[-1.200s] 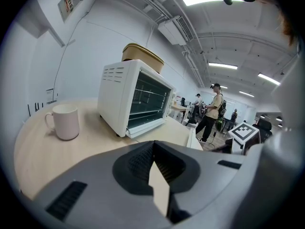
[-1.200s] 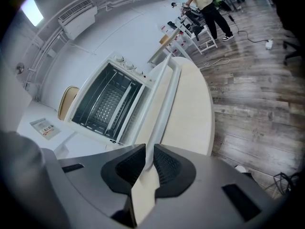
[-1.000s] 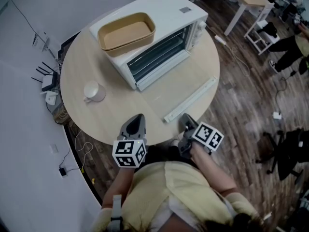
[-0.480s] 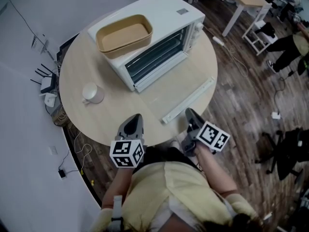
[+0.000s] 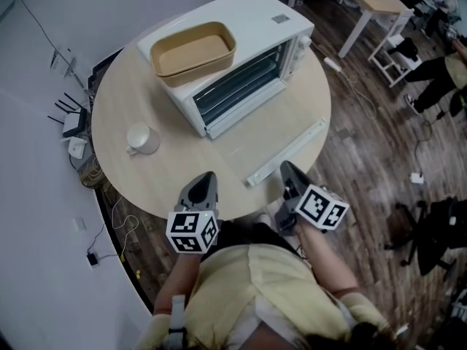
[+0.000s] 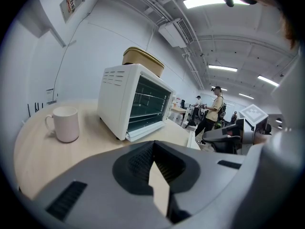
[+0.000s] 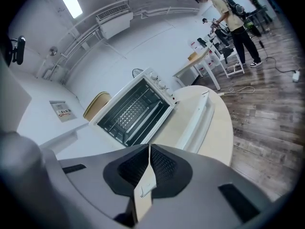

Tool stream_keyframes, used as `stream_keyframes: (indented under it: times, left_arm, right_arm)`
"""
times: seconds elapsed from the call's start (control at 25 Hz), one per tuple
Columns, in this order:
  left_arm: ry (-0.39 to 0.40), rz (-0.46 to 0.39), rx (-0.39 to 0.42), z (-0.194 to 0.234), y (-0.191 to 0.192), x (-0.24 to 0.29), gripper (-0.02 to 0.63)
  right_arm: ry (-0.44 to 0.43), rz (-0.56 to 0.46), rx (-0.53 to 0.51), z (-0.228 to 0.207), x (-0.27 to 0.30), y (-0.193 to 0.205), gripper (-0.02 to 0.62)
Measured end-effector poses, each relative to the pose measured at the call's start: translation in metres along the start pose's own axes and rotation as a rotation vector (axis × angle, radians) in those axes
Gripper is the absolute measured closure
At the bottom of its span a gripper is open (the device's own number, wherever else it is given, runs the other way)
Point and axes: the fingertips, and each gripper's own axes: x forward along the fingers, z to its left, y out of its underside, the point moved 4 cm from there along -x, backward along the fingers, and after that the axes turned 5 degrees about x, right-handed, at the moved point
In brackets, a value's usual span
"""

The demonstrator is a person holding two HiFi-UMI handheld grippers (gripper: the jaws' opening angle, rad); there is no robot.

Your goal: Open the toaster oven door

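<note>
The toaster oven door (image 5: 268, 133) lies open flat just ahead of the right gripper (image 5: 289, 170), whose empty jaws have just been closing, presumably its pull finished. The left gripper (image 5: 205, 178) waits alongside, jaws together, empty.

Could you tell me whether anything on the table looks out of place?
Nothing is spilled or damaged. The tray sits on top of the oven rather than inside, and the handle of the open door reaches the table edge.
</note>
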Motion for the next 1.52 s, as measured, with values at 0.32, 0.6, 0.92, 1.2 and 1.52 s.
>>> stream_keyframes:
  times: [0.32, 0.6, 0.92, 1.2, 1.52]
  left_arm:
    - [0.0, -0.007, -0.006, -0.001, -0.003, 0.0, 0.604]
    - [-0.002, -0.008, -0.018, 0.0, -0.003, 0.0, 0.604]
    - [0.002, -0.008, -0.018, 0.001, -0.004, 0.001, 0.604]
    - [0.002, -0.006, -0.019, 0.002, -0.004, 0.002, 0.604]
    - [0.002, -0.002, -0.014, 0.002, -0.003, 0.001, 0.604]
  right_arm:
    - [0.005, -0.011, -0.222, 0.012, 0.003, 0.003, 0.592]
    - [0.012, 0.014, -0.33, 0.015, 0.005, 0.007, 0.592]
    - [0.019, 0.02, -0.393, 0.017, 0.007, 0.01, 0.594]
    - [0.019, 0.027, -0.383, 0.015, 0.007, 0.01, 0.594]
    - [0.016, 0.027, -0.386, 0.016, 0.007, 0.01, 0.594]
